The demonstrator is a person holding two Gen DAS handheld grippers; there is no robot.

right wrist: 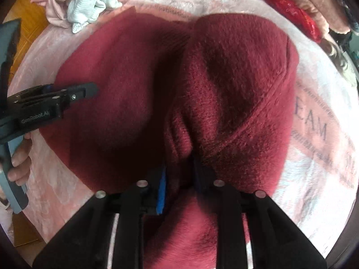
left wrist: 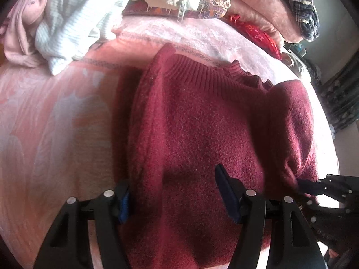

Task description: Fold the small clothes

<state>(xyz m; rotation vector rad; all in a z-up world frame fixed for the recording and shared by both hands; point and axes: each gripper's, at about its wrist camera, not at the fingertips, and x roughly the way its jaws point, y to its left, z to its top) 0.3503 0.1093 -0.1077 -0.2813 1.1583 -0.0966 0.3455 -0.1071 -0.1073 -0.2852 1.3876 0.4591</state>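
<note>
A dark red knit sweater [left wrist: 202,123] lies on the pink bed cover, ribbed collar at the far side. My left gripper [left wrist: 177,192] is open, jaws wide apart, just above the sweater's near part with nothing between them. My right gripper [right wrist: 179,174] is shut on a bunched fold of the sweater [right wrist: 235,94], which is lifted and draped over toward the middle. The right gripper also shows in the left wrist view [left wrist: 314,187] pinching the sweater's right edge. The left gripper shows in the right wrist view [right wrist: 74,94] over the sweater's left half.
A pile of white and pale pink clothes [left wrist: 67,18] lies at the far left of the bed. A red pouch [left wrist: 258,33], pink blankets [left wrist: 258,4] and a plaid garment [left wrist: 303,6] sit at the far right. The bed edge [left wrist: 325,112] runs along the right.
</note>
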